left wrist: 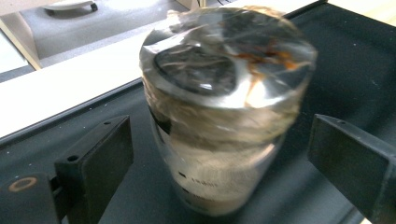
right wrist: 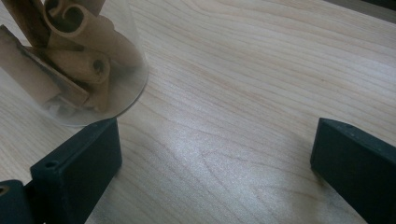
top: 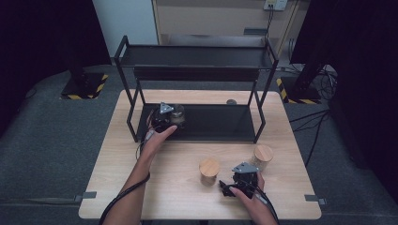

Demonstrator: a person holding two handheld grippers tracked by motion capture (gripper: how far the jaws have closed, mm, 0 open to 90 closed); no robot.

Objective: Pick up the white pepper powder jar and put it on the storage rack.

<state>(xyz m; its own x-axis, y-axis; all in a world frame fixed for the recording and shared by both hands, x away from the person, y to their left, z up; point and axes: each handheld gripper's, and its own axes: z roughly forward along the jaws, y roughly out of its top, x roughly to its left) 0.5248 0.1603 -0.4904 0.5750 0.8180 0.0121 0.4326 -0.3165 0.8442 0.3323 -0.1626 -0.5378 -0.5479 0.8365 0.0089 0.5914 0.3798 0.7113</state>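
A pale wooden desk (top: 187, 187) stands on grey carpet, with a black metal shelf rack (top: 197, 61) across its far half at the centre of the high view. On the rack's lower shelf, left of centre, stands a jar (left wrist: 224, 116) with a shiny, plastic-wrapped lid. The left claw (top: 165, 117) sits around it with its jaws apart, one on each side of the jar and neither pressing on it. At lower right, the right claw (top: 244, 180) rests over the desk, jaws wide with bare wood between them. A glass jar of cinnamon sticks (right wrist: 70, 60) stands just beside its left jaw, and another wooden-lidded jar (top: 263, 157) stands nearby.
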